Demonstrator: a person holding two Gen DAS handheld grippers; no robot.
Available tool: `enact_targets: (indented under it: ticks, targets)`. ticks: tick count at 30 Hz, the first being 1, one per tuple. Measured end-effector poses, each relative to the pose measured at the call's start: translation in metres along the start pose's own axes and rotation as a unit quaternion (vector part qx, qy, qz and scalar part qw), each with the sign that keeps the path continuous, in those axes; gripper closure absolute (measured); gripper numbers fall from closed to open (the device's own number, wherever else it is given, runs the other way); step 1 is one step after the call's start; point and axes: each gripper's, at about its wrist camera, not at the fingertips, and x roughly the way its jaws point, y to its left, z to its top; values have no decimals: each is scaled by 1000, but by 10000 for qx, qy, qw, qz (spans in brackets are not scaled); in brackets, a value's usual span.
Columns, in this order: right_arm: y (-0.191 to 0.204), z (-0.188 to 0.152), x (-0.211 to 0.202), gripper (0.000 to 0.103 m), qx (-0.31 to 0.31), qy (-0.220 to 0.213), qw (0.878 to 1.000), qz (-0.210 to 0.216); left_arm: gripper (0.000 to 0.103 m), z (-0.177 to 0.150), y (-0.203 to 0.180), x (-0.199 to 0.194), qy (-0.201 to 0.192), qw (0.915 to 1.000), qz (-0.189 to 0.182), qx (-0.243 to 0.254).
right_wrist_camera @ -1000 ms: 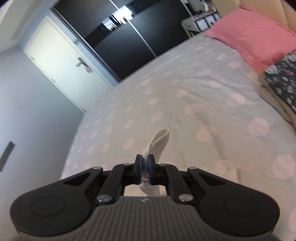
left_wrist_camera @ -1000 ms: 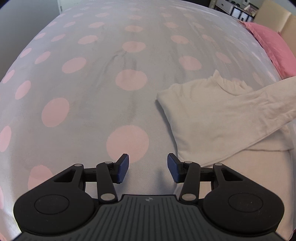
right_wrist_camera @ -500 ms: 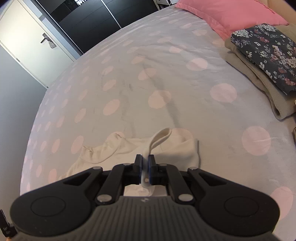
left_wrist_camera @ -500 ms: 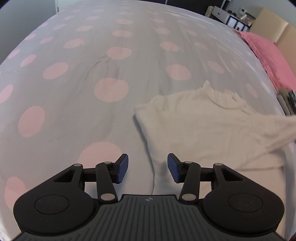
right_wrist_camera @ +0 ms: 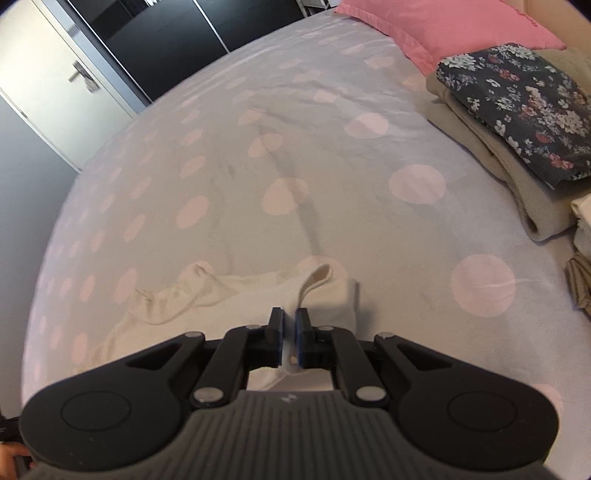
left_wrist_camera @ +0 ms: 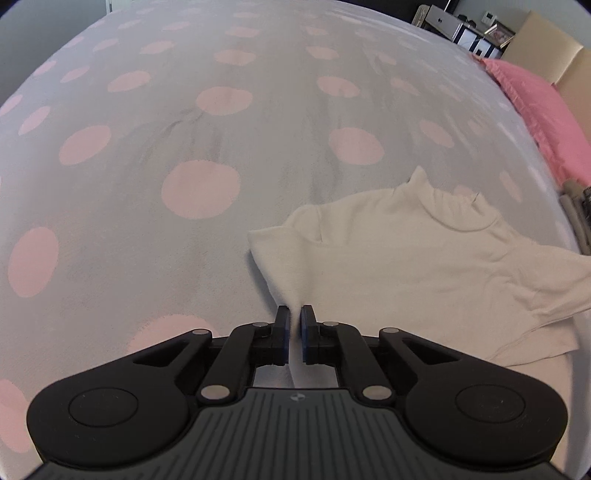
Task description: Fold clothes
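Observation:
A cream long-sleeved top (left_wrist_camera: 406, 254) lies on the grey bedspread with pink dots (left_wrist_camera: 184, 147), collar towards the far side, one sleeve folded across its body. My left gripper (left_wrist_camera: 294, 314) is shut on the top's left side edge. In the right wrist view the same top (right_wrist_camera: 236, 295) lies low on the bed. My right gripper (right_wrist_camera: 290, 317) is shut on a fold of it, with a loop of cloth (right_wrist_camera: 314, 280) standing up just beyond the fingertips.
A stack of folded clothes, beige under a dark floral piece (right_wrist_camera: 517, 99), sits at the right of the bed. A pink pillow (right_wrist_camera: 443, 26) lies at the head. A white door (right_wrist_camera: 55, 85) and dark wardrobe (right_wrist_camera: 166, 33) stand beyond the bed.
My left gripper moved to the top's left edge and closed on it. My right gripper, still shut on the cloth, came down towards the bed and the lifted sleeve now lies lower.

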Motion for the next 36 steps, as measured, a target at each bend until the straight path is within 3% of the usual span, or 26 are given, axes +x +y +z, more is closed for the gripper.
enact_targets:
  ticks: [2,6,11,16,22,28,32,33,34,36]
  targets:
    - [-5,2,-1,95,-9,36,10000,-59,99,4,10,-4,-43,9999,-48,-113]
    - [-22,-4,18,95,-102,346,9971,-665,99,5,19,1,34,9998,-98,-153]
    - [-35,-25,52,95,-222,812,9923,-903,99,2,20,9,78,9999,-17,-81]
    - [-39,-33,63,95,-416,744,9919,-938,99,0,23,6,4,9999,-95,-34]
    - [-22,-29,49,95,-597,234,9957,-674,99,-1,27,3,-88,9998,-144,-113]
    - [-24,-45,88,95,-724,626,9893,-1100,99,-7,24,11,-66,9999,57,-63]
    - [-21,-45,92,81,-743,483,9900,-1096,97,-7,26,7,-199,9995,239,-28]
    - [-19,-43,91,71,-772,408,9905,-1066,96,-6,28,4,-281,9992,292,-71]
    - [-17,-41,90,65,-803,309,9910,-1021,93,-5,32,2,-350,9988,301,-141]
    - [-14,-37,88,64,-841,127,9921,-925,79,-3,39,-1,-478,9980,219,-338]
